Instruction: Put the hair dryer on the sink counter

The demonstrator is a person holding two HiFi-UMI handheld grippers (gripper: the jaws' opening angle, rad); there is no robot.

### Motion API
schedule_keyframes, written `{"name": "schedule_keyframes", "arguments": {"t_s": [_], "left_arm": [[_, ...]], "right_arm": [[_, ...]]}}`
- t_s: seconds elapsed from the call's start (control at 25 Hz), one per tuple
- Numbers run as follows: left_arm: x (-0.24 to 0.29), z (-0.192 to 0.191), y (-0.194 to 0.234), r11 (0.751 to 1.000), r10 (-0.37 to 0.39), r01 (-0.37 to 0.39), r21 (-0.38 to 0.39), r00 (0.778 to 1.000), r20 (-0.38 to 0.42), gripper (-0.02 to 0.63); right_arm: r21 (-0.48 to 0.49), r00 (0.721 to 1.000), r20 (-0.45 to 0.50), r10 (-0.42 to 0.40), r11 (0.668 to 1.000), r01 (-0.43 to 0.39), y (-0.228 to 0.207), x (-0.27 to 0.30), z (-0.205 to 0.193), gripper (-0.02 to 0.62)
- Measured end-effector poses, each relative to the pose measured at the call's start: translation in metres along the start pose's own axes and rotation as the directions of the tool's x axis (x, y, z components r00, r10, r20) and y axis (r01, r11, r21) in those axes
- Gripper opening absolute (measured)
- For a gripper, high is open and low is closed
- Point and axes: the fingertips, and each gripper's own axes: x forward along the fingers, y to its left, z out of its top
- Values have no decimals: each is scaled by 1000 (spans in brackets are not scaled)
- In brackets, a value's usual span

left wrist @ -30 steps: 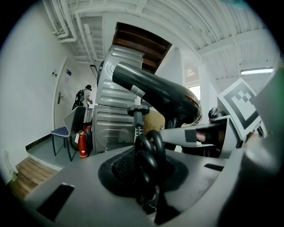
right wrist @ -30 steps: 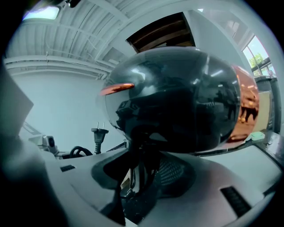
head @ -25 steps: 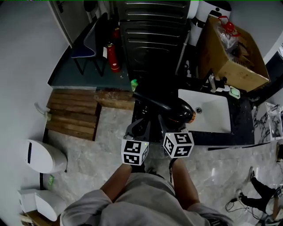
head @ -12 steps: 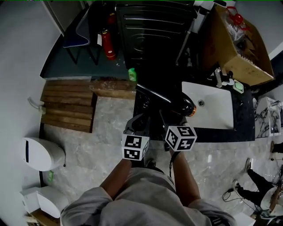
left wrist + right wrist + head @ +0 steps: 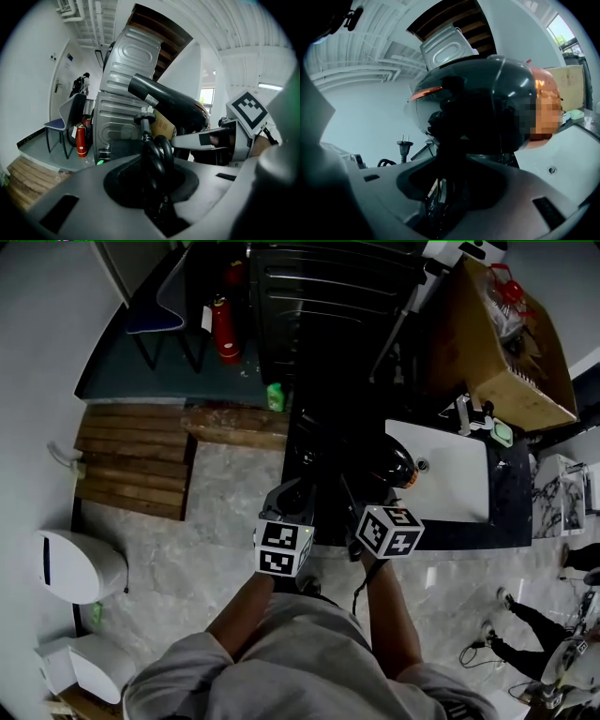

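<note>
Both hand-held grippers have come a little lower since a second ago, and the hair dryer (image 5: 390,463) has come down with them, so we now see it low over the dark bench (image 5: 511,521), just left of the white sink (image 5: 459,486). From the head view we cannot tell whether it touches the bench yet. Its handle is lost in shadow under the marker cubes, and in the right gripper view it is only a black mass dropping between the jaws.

We see a glossy black shell with a copper-orange ring at one end. From the left gripper view it is a long dark barrel, tilted, with a small white label.

Left hand-held gripper (image 5: 296,498): jaws nearly together, pinching the looped black cord (image 5: 157,149). Right hand-held gripper (image 5: 367,495): jaws wide, clamped on the dryer's handle.

We count one dryer, one cord, one two-pin plug (image 5: 405,145) hanging free, one sink and two grippers. Beyond them stand one cardboard box (image 5: 506,343) and one red fire extinguisher (image 5: 220,329)
</note>
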Motion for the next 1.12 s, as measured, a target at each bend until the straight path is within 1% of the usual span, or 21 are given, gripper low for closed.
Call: {"name": "schedule_keyframes", "arguments": {"t_s": [0.16, 0.24, 0.48, 0.64, 0.72, 1.12], "left_arm": [[7, -10, 3, 995, -46, 42, -86, 998, -42, 67], [11, -15, 3, 992, -58, 51, -111, 996, -61, 67], [25, -18, -2, 993, -85, 77, -93, 993, -82, 67], [33, -27, 3, 986, -108, 90, -142, 987, -123, 67], [36, -30, 5, 984, -107, 86, -156, 985, -133, 67], [50, -33, 20, 982, -104, 78, -171, 983, -151, 67]], "right_arm": [[-18, 998, -55, -17, 1000, 16, -8, 4, -2, 187], [-16, 996, -82, -26, 1000, 25, -13, 7, -4, 187], [-12, 991, -126, -32, 999, 30, -22, 13, -6, 187], [-6, 982, -180, -50, 999, 50, -25, 19, -14, 187], [2, 980, -193, -56, 998, 57, -27, 23, -18, 187], [16, 969, -234, -75, 997, 81, -34, 46, -23, 187]]}}
